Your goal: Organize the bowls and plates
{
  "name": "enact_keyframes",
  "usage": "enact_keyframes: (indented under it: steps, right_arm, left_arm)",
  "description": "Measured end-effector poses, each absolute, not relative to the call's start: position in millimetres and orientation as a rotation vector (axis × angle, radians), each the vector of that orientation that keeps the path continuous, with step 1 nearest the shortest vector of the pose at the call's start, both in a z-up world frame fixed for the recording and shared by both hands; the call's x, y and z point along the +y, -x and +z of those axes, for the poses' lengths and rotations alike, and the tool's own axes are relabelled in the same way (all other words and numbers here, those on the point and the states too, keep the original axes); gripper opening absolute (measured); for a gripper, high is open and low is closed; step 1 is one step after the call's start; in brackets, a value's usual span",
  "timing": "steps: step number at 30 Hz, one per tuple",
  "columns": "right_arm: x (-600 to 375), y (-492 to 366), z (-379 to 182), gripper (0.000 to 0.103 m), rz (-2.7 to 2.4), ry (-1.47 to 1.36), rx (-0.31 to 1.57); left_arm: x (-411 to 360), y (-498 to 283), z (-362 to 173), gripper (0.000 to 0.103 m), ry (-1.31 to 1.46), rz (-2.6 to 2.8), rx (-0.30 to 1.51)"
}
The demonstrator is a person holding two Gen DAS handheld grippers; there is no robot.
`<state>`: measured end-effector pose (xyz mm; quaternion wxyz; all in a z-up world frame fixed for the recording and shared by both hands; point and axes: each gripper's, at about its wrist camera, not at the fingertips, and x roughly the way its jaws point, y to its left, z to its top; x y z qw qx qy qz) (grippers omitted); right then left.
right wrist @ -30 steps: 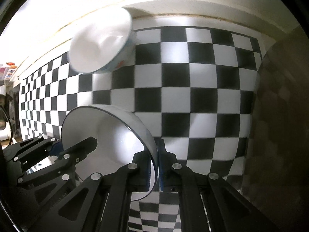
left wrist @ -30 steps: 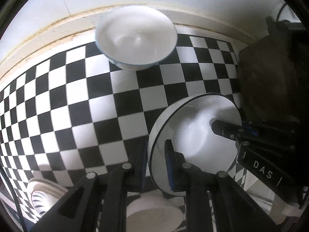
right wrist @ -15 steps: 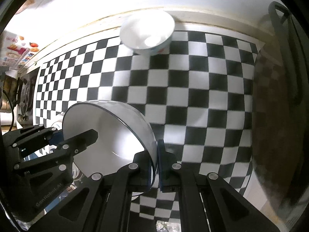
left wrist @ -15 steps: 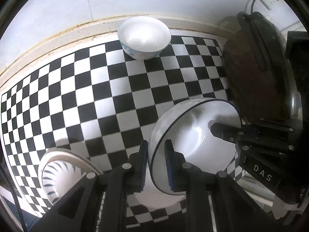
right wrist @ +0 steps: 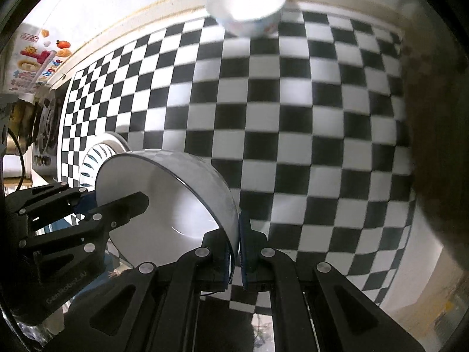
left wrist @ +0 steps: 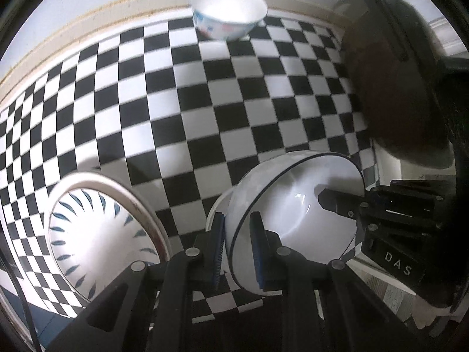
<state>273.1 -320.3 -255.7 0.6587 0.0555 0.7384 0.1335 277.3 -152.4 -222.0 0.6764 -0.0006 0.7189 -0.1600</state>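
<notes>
Right now the left hand-held gripper (left wrist: 238, 245) is clenched on the near rim of the dark-rimmed white bowl (left wrist: 296, 223), one finger inside and one outside. Opposite it, the right hand-held gripper (right wrist: 234, 249) pinches the bowl's far rim, so the bowl hangs tilted between them above the checkered tabletop (left wrist: 205, 111). Left of the left gripper sits a blue-streaked bowl (left wrist: 96, 240) (seemingly nested in another). Far ahead stands a patterned bowl (left wrist: 228, 11).
</notes>
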Motion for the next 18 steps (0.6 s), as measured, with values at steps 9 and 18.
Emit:
enact_keyframes:
  steps: [9,18]
  right_arm:
    - [-314.4,-252.5,-289.2,0.007,0.304,-0.129,1.738]
    - [-306.7,-248.3,-304.7,0.007,0.303,-0.107,1.761]
  left_arm:
    - [-151.6,-260.5,-252.7,0.015,-0.015,-0.349,1.676]
    - [-152.3,-256.9,-266.2,0.015,-0.055,-0.332,1.69]
